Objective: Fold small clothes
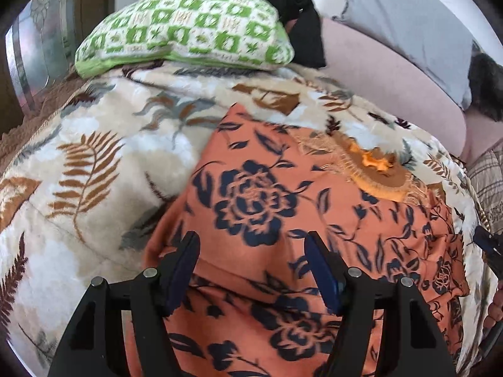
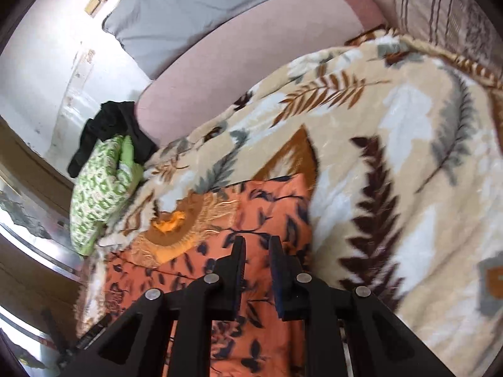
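An orange garment point(image 1: 267, 194) with dark blue flowers and a gold embroidered neckline point(image 1: 374, 166) lies spread on a cream leaf-print blanket point(image 1: 78, 163). My left gripper point(image 1: 251, 242) is open just above the garment's lower part, holding nothing. In the right wrist view the same garment point(image 2: 261, 207) lies under my right gripper point(image 2: 257, 242), whose jaws stand a narrow gap apart over the cloth with nothing between them. The right gripper also shows at the right edge of the left wrist view point(image 1: 487, 245).
A green and white patterned cushion point(image 1: 185, 31) lies at the blanket's far edge with a black cloth point(image 1: 298, 6) behind it. A pink bolster point(image 1: 386, 72) and a grey pillow point(image 1: 405, 19) lie at the back right. A striped pillow point(image 2: 440, 9) is at the far right.
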Demonstrator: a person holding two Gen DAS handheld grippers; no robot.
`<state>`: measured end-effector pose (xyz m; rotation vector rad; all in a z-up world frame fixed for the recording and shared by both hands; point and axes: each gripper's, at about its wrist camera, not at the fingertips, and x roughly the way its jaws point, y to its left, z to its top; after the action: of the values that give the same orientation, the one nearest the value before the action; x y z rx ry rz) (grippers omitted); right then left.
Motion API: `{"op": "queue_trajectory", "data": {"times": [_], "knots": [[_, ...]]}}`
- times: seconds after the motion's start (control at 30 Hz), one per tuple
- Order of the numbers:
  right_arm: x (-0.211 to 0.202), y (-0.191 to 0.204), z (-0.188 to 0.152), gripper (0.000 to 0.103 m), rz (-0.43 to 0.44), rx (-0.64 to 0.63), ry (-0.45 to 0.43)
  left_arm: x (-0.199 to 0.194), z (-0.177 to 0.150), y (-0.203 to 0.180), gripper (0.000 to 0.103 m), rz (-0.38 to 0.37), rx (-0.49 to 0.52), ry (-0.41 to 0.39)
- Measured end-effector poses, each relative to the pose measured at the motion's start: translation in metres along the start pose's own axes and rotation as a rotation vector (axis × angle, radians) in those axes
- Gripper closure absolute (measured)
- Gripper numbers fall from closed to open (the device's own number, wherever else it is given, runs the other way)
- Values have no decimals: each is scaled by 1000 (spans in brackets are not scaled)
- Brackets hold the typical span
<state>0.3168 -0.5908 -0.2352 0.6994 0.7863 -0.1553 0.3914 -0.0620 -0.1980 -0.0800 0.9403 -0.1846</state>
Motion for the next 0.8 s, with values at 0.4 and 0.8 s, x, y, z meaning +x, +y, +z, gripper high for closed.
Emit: {"op": "queue_trajectory", "data": {"times": [0.4,0.8], "knots": [[36,16,-11,64,-94,-115,67,26,-11,-22,34,88,107,85],[8,53,-13,100,-201,-280,-74,5,-2,-6,34,102,22,-12]]}}
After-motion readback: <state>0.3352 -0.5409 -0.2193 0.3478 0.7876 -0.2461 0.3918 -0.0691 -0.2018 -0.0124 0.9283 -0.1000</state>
